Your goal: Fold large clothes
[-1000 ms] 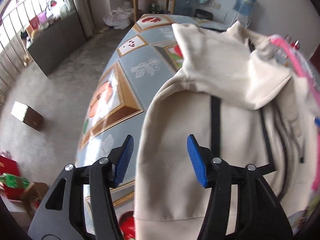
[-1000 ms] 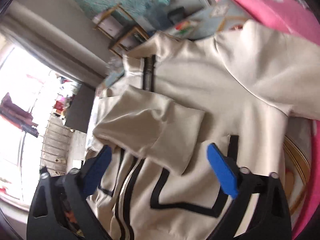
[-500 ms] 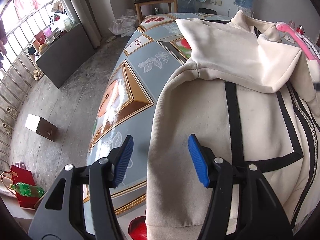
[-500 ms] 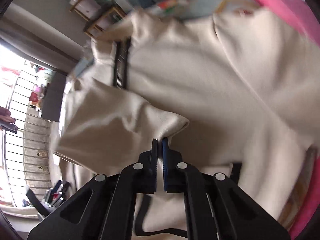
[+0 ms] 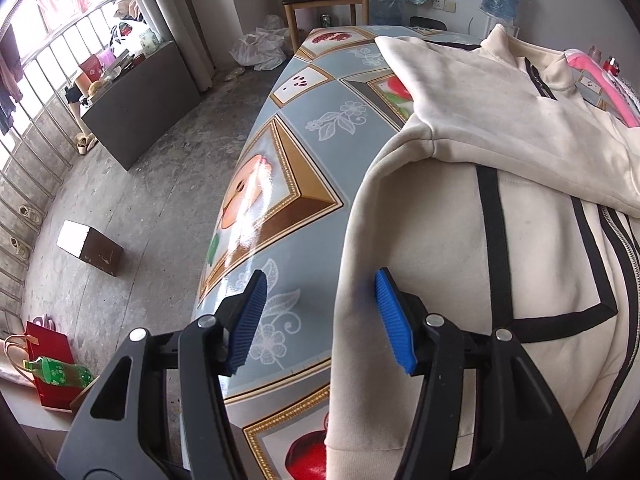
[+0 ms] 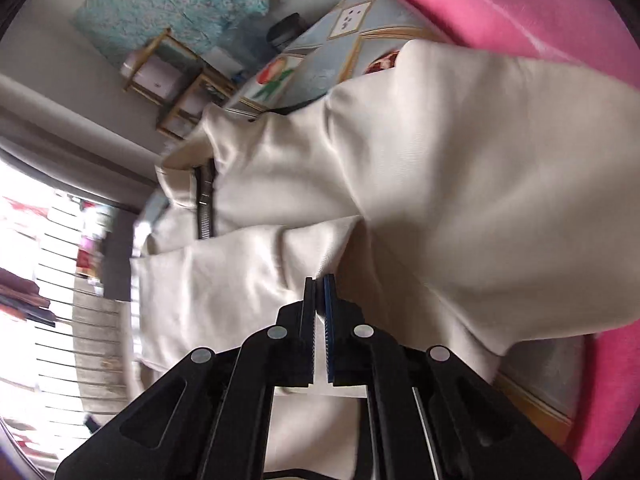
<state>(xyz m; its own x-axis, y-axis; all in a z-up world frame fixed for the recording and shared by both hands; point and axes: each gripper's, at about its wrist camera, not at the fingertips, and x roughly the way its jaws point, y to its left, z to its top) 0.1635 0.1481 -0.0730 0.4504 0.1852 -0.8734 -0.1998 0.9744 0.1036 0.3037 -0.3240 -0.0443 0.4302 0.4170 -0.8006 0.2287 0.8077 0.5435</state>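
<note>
Both grippers at jacket [image 5: 460,240], right [image 6: 319,278] seemingly pinching

Table [image 5: 288,184] under a glossy blue-grey cloth printed with gold-framed fruit panels and white flower sprigs; its left strip lies bare. A cream jacket [image 5: 440,248] with black trim and a zip lies spread on it, hem at the near edge, one sleeve folded across the chest. Pink fabric [image 6: 500,12] rests on the table beside the jacket's far right side.
</note>
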